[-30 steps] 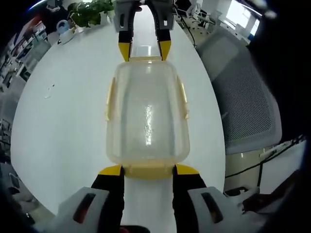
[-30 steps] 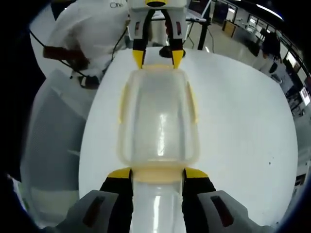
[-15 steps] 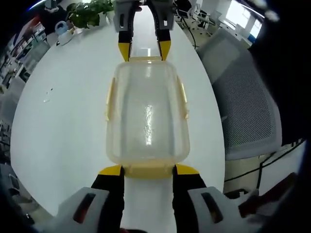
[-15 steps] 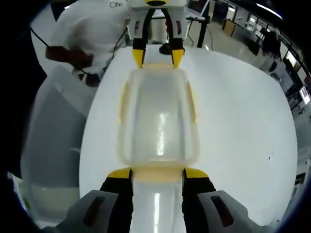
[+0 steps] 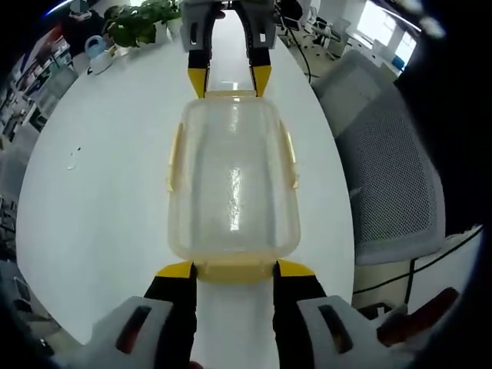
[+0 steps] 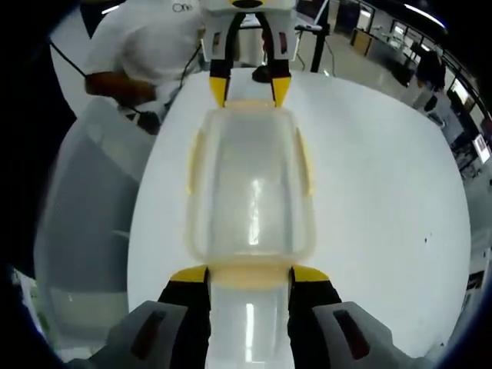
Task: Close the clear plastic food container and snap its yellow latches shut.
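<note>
A white table [image 5: 100, 192] in an office holds the clear container [image 5: 233, 184], lid on. The left gripper [image 5: 234, 270] and right gripper [image 6: 249, 275] stand open, their tips against the yellow end latches [image 5: 234, 271].

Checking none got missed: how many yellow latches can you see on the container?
4: one at the container's near end between the left gripper's jaws, one at the far end by the right gripper, one on each long side.
</note>
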Demonstrator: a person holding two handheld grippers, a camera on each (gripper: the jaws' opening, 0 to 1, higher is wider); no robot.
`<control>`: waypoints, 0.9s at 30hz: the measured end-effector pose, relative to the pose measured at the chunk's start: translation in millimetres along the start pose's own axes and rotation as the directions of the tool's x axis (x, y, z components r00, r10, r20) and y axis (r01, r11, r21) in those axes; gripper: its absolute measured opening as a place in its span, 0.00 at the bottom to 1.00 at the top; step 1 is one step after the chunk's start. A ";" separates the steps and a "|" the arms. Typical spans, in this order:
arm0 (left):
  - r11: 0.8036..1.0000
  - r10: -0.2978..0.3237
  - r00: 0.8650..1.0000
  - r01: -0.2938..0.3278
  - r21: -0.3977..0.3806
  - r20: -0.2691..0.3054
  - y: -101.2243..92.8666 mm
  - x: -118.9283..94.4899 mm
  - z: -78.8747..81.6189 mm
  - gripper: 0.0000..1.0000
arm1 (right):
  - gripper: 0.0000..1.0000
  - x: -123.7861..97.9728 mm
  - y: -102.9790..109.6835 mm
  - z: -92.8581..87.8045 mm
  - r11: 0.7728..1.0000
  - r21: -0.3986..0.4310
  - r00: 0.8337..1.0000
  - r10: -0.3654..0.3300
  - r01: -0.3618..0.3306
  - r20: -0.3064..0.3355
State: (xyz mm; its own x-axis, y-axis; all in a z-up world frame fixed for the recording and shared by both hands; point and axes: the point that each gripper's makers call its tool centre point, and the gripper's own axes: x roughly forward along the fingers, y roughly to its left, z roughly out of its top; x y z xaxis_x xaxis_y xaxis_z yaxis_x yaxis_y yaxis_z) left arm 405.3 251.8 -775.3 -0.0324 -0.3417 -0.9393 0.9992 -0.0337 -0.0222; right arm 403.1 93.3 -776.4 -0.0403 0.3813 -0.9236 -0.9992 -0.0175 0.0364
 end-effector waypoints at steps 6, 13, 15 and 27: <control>1.000 -0.003 1.000 0.003 0.004 -0.002 0.2 3.4 10.1 0.37 | 0.37 -4.7 2.6 -9.9 1.000 0.006 1.000 0.000 0.000 0.000; 1.000 -0.003 1.000 0.003 0.009 -0.002 -0.5 6.6 23.8 0.37 | 0.37 -11.6 4.2 -22.5 1.000 0.010 1.000 -0.006 0.006 -0.005; 1.000 -0.005 1.000 0.005 0.005 0.001 -1.3 7.7 28.0 0.37 | 0.37 -13.1 4.7 -26.5 1.000 0.010 1.000 -0.007 0.007 -0.008; 1.000 -0.005 1.000 0.005 0.010 -0.005 -1.4 11.9 48.0 0.37 | 0.37 -21.9 6.7 -44.4 1.000 0.019 1.000 -0.004 0.004 -0.011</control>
State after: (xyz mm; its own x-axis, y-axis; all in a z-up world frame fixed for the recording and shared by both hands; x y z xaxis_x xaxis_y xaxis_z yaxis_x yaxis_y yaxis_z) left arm 402.3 202.7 -770.1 -0.0372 -0.3367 -0.9409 0.9987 -0.0450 -0.0234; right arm 397.4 43.9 -772.9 -0.0361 0.3714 -0.9278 -0.9992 0.0015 0.0394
